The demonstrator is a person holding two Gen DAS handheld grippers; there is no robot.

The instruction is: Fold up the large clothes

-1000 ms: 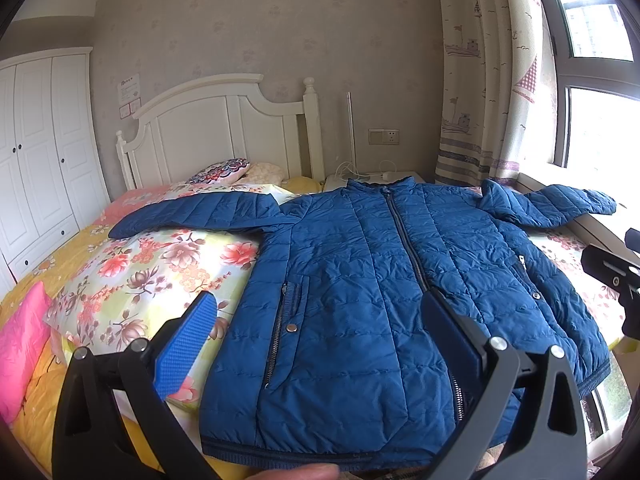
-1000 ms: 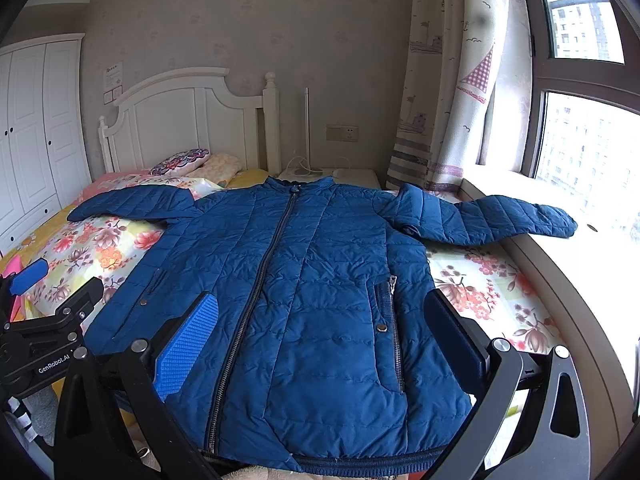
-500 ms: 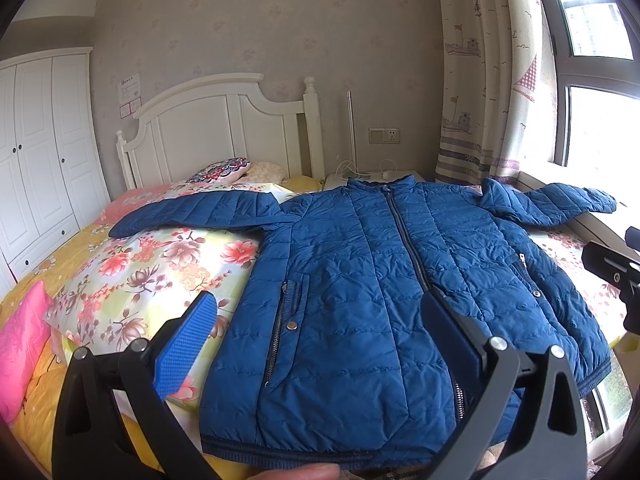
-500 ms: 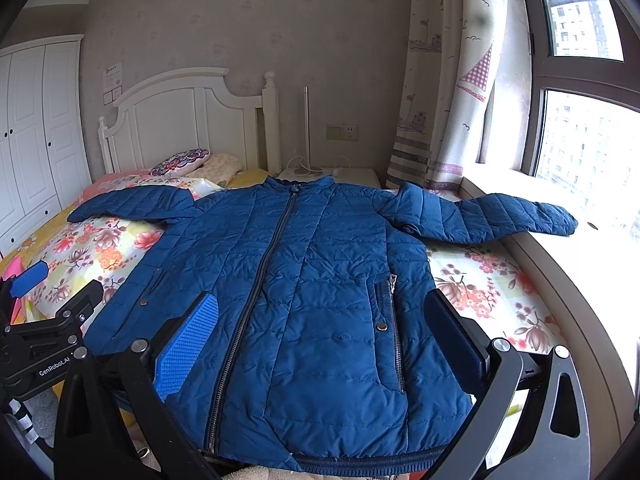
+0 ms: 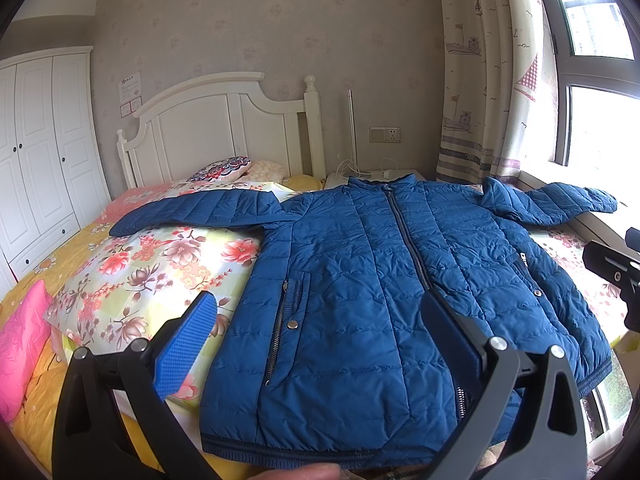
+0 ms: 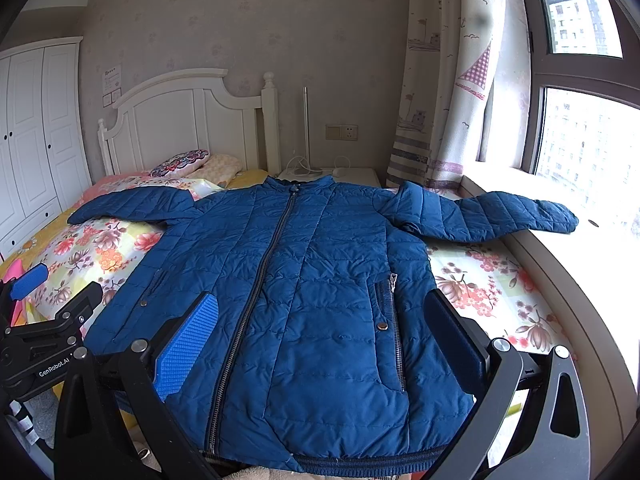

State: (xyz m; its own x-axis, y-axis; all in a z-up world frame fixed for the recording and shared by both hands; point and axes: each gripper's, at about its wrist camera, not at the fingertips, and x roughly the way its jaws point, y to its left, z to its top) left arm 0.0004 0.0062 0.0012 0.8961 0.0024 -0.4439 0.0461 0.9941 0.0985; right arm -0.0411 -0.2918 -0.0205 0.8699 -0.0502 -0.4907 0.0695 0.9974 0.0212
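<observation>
A large blue quilted jacket (image 5: 360, 280) (image 6: 312, 280) lies flat and zipped on the bed, front up, collar toward the headboard, both sleeves spread outward. Its right sleeve (image 6: 492, 216) reaches onto the window ledge; its left sleeve (image 5: 196, 208) rests on a floral pillow. My left gripper (image 5: 320, 344) hovers open above the hem's left half, nothing between its fingers. My right gripper (image 6: 320, 340) stands open over the hem's right half, also holding nothing. The left gripper's body (image 6: 44, 340) shows at the left edge of the right wrist view.
The bed carries a floral pillow (image 5: 152, 272), a pink cushion (image 5: 20, 344) and small pillows by the white headboard (image 5: 224, 128). A white wardrobe (image 5: 36, 152) stands left. A nightstand (image 6: 332, 174), curtain (image 6: 440, 80) and window ledge (image 6: 580, 264) line the right side.
</observation>
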